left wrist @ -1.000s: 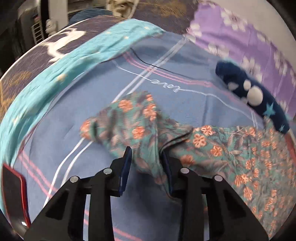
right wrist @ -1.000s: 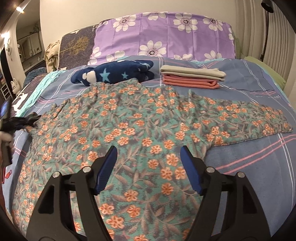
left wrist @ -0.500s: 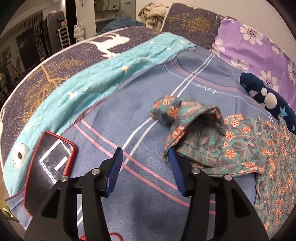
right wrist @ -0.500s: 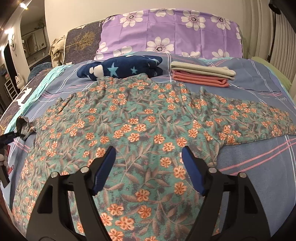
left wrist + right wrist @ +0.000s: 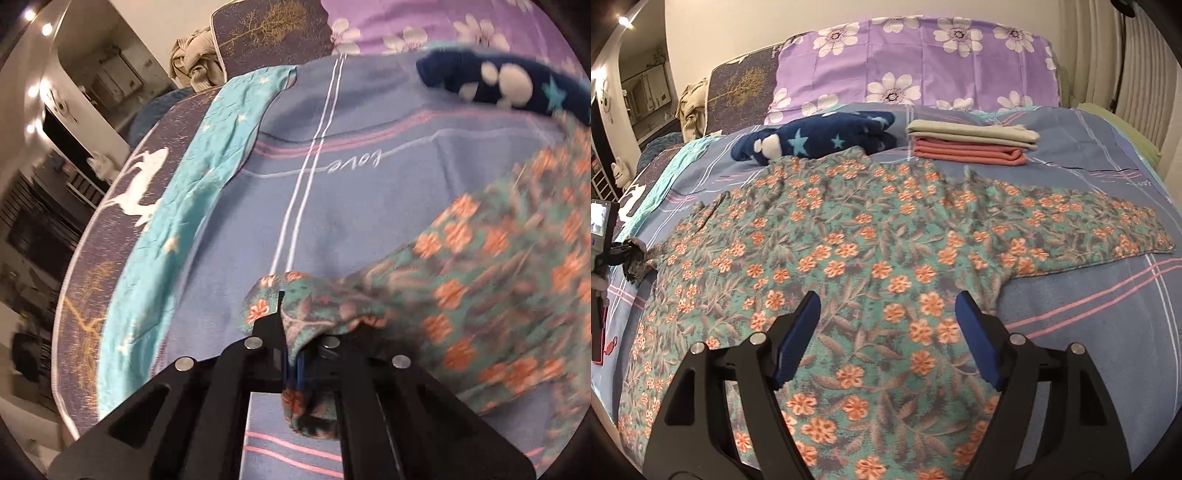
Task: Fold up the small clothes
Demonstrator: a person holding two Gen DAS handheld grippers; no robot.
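A teal floral shirt (image 5: pixel 871 258) with orange flowers lies spread flat on the blue striped bedsheet (image 5: pixel 1089 306). Its right sleeve (image 5: pixel 1082 225) stretches out to the right. My left gripper (image 5: pixel 293 363) is shut on the cuff of the left sleeve (image 5: pixel 314 314) and holds it just above the sheet; it also shows at the left edge of the right wrist view (image 5: pixel 622 254). My right gripper (image 5: pixel 886 343) is open and empty, hovering over the shirt's lower body.
A navy star-patterned fleece (image 5: pixel 816 138) lies beyond the shirt's collar. A folded stack of beige and salmon clothes (image 5: pixel 971 144) sits at the back right. A purple floral pillow (image 5: pixel 916 62) is at the headboard. A turquoise blanket (image 5: pixel 184 206) lies along the bed's left edge.
My left gripper has closed on the left sleeve cuff and lifted it; a half second ago it was open beside the bunched sleeve. My right gripper has stayed open over the shirt.
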